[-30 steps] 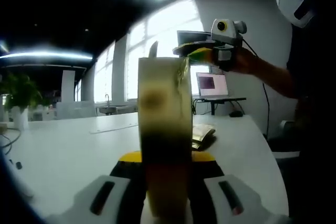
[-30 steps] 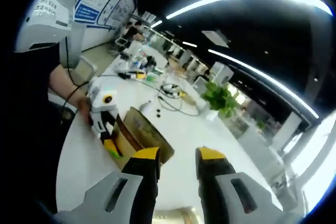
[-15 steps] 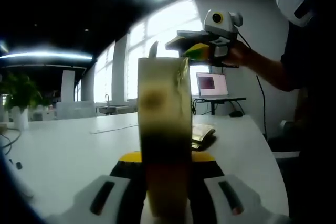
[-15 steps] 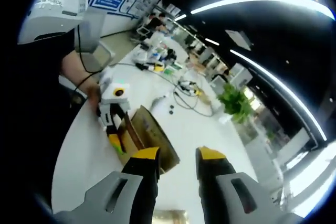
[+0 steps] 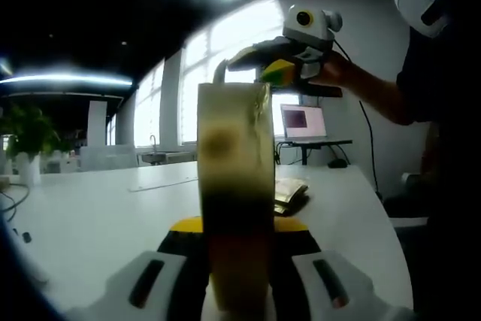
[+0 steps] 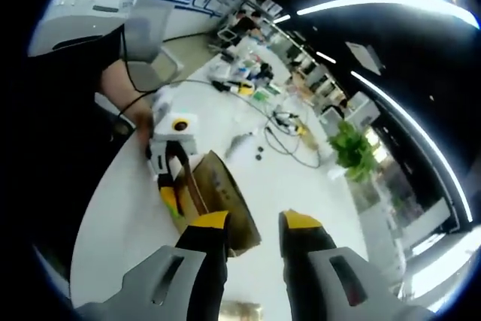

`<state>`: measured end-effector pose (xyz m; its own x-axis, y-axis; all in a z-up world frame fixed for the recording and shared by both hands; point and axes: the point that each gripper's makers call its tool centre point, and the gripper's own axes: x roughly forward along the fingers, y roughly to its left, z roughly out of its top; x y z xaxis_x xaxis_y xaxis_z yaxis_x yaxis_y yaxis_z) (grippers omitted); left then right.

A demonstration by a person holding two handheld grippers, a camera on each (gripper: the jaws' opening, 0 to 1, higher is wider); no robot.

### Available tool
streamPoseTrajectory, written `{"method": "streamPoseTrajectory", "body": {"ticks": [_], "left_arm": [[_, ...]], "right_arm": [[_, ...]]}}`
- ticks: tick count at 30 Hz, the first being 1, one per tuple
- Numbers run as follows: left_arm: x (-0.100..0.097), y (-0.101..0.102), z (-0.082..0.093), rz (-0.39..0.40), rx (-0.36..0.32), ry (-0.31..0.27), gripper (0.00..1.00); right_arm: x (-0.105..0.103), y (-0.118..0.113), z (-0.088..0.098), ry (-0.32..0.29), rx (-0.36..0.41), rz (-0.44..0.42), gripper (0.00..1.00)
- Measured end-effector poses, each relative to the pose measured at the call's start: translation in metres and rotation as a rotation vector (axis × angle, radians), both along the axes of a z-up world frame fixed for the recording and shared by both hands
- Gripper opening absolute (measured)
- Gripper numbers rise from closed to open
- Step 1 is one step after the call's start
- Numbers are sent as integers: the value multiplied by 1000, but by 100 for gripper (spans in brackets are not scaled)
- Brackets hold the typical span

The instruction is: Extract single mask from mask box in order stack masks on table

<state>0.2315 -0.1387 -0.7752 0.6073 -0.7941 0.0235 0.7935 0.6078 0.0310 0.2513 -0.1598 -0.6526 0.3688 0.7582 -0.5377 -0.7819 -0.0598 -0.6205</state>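
Two jaws of the left gripper (image 5: 237,261) are being kept clamped on the brown mask box (image 5: 235,186), which is being held upright over the white table (image 5: 90,223) in the left gripper view, where a small stack of masks (image 5: 289,195) is lying on the table beyond the box. In the right gripper view the right gripper (image 6: 252,234) is being held with its jaws apart and nothing between them, above the same mask box (image 6: 218,199), which is being gripped from the side by the left gripper (image 6: 171,186). Cables and clutter (image 6: 259,103) and a potted plant (image 6: 353,148) are being shown farther along the table in that view, while a laptop (image 5: 303,122) on a stand is being shown in the left gripper view, with the right gripper (image 5: 289,65) hanging near the box's top.
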Motion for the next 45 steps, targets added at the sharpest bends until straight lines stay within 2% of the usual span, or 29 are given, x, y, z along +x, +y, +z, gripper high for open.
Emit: {"method": "streamPoseTrajectory", "body": {"ticks": [5, 23, 30, 45], "left_arm": [[-1, -1, 1, 0, -2, -1, 32], [-1, -2, 2, -1, -5, -1, 32], [0, 0, 2, -1, -5, -1, 32], [1, 1, 1, -2, -6, 0, 32]], "right_arm": [[-1, 2, -9, -26, -95, 43, 21], [-7, 17, -36, -85, -226, 127, 19], [-6, 18, -38, -106, -238, 136, 17], [-6, 20, -39, -101, -276, 154, 16]]}}
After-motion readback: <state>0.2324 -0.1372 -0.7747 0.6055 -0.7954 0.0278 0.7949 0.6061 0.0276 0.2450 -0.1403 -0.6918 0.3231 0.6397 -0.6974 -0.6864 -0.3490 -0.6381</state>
